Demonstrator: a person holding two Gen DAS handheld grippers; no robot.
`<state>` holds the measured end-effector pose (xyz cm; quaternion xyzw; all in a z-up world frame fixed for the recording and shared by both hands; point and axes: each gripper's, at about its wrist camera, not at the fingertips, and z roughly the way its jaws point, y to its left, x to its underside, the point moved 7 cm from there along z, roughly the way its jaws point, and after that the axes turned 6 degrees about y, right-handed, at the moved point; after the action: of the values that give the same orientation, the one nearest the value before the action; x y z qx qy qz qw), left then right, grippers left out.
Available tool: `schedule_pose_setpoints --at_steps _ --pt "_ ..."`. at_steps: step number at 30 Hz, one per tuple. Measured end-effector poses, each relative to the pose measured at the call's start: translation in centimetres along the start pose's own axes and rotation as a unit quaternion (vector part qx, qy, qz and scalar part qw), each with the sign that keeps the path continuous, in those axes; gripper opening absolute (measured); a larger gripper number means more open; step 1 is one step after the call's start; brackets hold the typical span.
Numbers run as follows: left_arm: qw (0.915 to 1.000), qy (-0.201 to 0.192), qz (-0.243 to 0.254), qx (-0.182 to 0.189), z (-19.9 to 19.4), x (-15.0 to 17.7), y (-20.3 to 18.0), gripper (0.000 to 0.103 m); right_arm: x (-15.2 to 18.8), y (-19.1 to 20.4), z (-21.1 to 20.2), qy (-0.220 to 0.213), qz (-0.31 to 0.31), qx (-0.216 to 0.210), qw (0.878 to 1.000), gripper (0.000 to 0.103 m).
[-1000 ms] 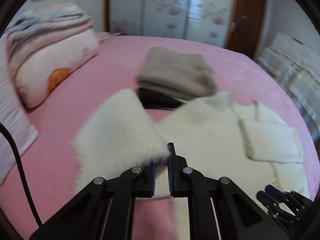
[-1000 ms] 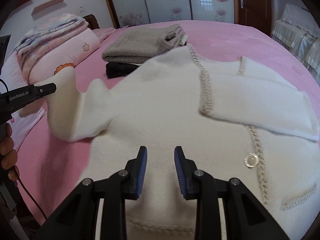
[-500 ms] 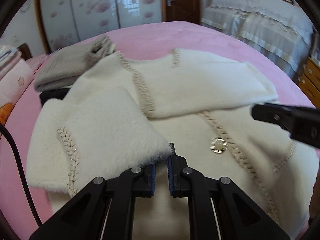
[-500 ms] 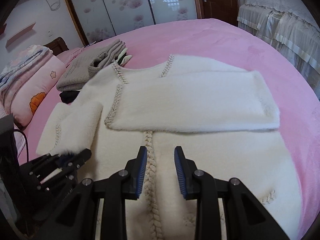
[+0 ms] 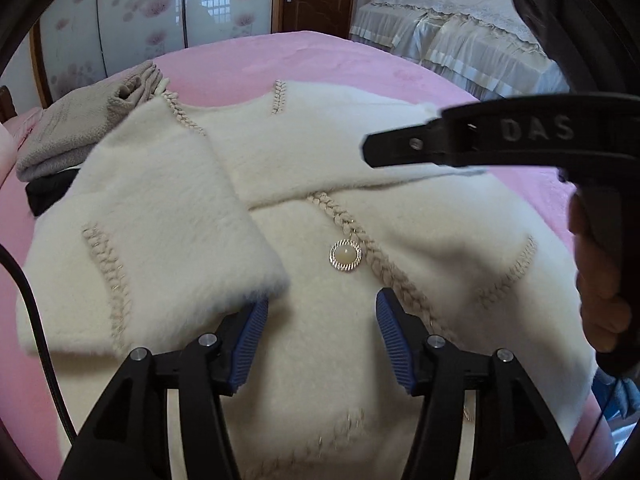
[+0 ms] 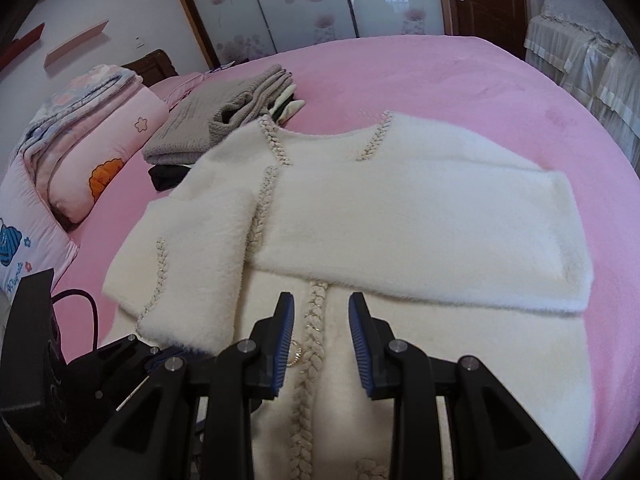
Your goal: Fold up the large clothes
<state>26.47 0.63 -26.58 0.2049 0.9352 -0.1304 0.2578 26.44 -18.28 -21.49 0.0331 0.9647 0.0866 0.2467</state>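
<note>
L hand-held gripper (image 5: 320, 334) opening, off sleeve (image 5: 160, 240); sleeve now folded across cardigan (image 5: 400, 320).

One fluffy cream cardigan (image 6: 400, 216), one folded grey knit (image 6: 200, 128), one round pearl button (image 5: 345, 255), two hand-held grippers.

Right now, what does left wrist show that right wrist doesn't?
Left wrist only: the right gripper's finger marked DAS and the hand holding it.
Right wrist only: pink pillows and folded quilts at left.
Both: cream coat on the pink bed with both sleeves folded in, pearl button, grey folded knit. Left gripper opening, sleeve cuff at one pad.
</note>
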Motion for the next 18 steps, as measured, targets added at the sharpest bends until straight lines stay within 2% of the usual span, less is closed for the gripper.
schedule_pose_setpoints --at_steps 5,7,8,9,15,17,18 --pt "0.9974 0.002 -0.034 -0.063 -3.8 1.4 2.8 0.055 -1.5 4.5 -0.2 -0.007 -0.047 -0.025 0.999 0.028" --pt "0.9935 0.007 -0.061 -0.095 -5.4 2.0 5.0 0.055 -2.2 6.4 0.1 -0.008 -0.059 -0.033 0.998 0.037" --pt "0.9905 0.011 -0.075 -0.114 -6.1 2.3 6.2 0.055 -2.5 7.4 0.2 -0.01 -0.065 -0.036 0.997 0.049" --pt "0.9878 0.014 -0.087 -0.128 -6.6 2.6 7.2 0.055 -2.7 8.3 0.3 -0.015 -0.07 -0.04 0.997 0.056" --pt "0.959 0.02 -0.161 -0.232 -8.9 4.3 14.2 0.055 -3.8 13.6 3.0 -0.008 -0.11 -0.049 0.993 0.057" --pt "0.9497 0.025 -0.192 -0.246 -8.7 5.0 16.2 0.055 -3.8 14.8 4.7 0.006 -0.114 -0.047 0.992 0.057" --pt "0.9476 0.028 -0.203 -0.245 -8.5 5.5 16.8 0.055 -3.7 15.3 5.6 0.013 -0.116 -0.047 0.992 0.057"
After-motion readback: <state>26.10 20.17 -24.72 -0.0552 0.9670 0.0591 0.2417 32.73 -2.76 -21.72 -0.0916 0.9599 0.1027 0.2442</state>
